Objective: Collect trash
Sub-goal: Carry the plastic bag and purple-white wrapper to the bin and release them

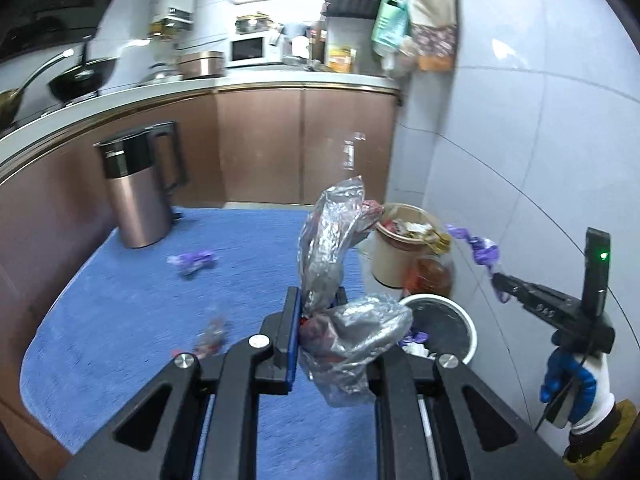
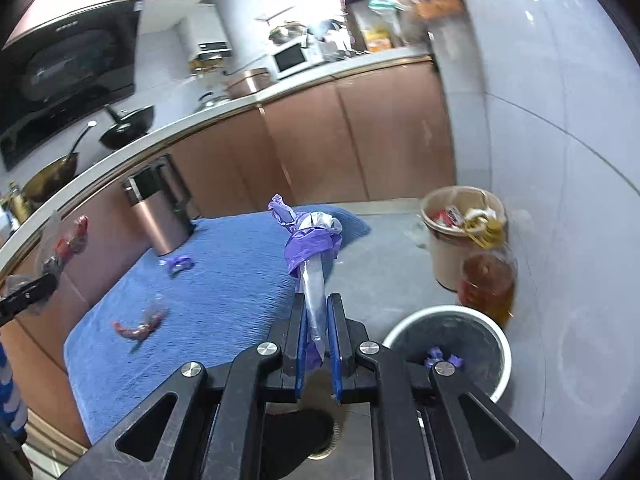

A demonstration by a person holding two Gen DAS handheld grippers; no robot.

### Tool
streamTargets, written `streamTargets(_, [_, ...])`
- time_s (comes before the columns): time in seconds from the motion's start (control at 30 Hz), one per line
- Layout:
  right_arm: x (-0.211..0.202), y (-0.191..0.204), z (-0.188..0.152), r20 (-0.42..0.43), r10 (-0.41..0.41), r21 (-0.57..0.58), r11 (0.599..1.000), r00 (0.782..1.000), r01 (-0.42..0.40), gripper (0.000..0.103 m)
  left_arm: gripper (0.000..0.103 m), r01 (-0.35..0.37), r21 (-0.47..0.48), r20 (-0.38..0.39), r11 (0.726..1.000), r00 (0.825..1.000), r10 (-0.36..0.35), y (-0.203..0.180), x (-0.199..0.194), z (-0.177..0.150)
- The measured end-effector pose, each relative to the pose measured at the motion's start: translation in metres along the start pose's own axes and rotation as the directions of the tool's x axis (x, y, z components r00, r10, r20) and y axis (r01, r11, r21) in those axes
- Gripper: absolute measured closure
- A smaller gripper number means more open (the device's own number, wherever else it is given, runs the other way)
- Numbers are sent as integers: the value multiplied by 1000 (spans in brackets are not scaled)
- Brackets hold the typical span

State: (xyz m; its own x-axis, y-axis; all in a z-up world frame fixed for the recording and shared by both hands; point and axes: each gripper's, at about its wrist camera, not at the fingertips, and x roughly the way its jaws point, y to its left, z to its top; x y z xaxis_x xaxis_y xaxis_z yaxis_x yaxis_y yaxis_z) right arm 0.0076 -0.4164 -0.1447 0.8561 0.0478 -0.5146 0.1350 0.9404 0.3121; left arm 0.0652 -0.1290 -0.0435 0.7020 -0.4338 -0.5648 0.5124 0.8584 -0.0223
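Note:
My left gripper (image 1: 316, 300) is shut on a crumpled clear plastic wrapper (image 1: 336, 264) with red bits, held above the blue mat (image 1: 120, 304). It also shows at the left edge of the right wrist view (image 2: 52, 276). My right gripper (image 2: 316, 308) is shut on a purple and silver wrapper (image 2: 310, 248); in the left wrist view it (image 1: 498, 278) holds that wrapper (image 1: 480, 248) above the white bin (image 1: 472, 332). The white bin (image 2: 504, 344) holds purple scraps. A purple wrapper (image 1: 192, 260) (image 2: 178, 263) and a red wrapper (image 1: 210, 334) (image 2: 138, 326) lie on the mat.
A beige bin (image 2: 440, 248) full of rubbish and an amber bottle (image 2: 486, 284) stand by the white wall on the right. A copper kettle (image 1: 136, 192) stands on the mat's far left. Brown cabinets (image 1: 300, 140) run behind.

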Motion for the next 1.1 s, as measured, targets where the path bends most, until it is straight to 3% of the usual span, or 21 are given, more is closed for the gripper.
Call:
streamTargets(0.5, [37, -92, -28, -90, -89, 184, 977, 992, 105, 93, 89, 91, 115, -114, 989, 990, -78, -73, 86, 22])
streamTargets(0.73, [55, -124, -39, -156, -117, 228, 962, 981, 150, 93, 89, 178, 162, -213, 971, 967, -142, -123, 150, 26])
streamTargets(0.97, [71, -155, -45, -190, -133, 281, 942, 973, 183, 90, 87, 225, 223, -283, 948, 946, -158, -181, 204, 23])
streamTargets(1.03, [73, -163, -48, -198, -144, 298, 934, 970, 200, 87, 83, 253, 240, -301, 937, 937, -176, -196, 215, 21])
streamTargets(1.1, [75, -169, -53, -212, -165, 303, 926, 963, 226, 81, 59, 276, 247, -314, 929, 930, -192, -205, 223, 21])
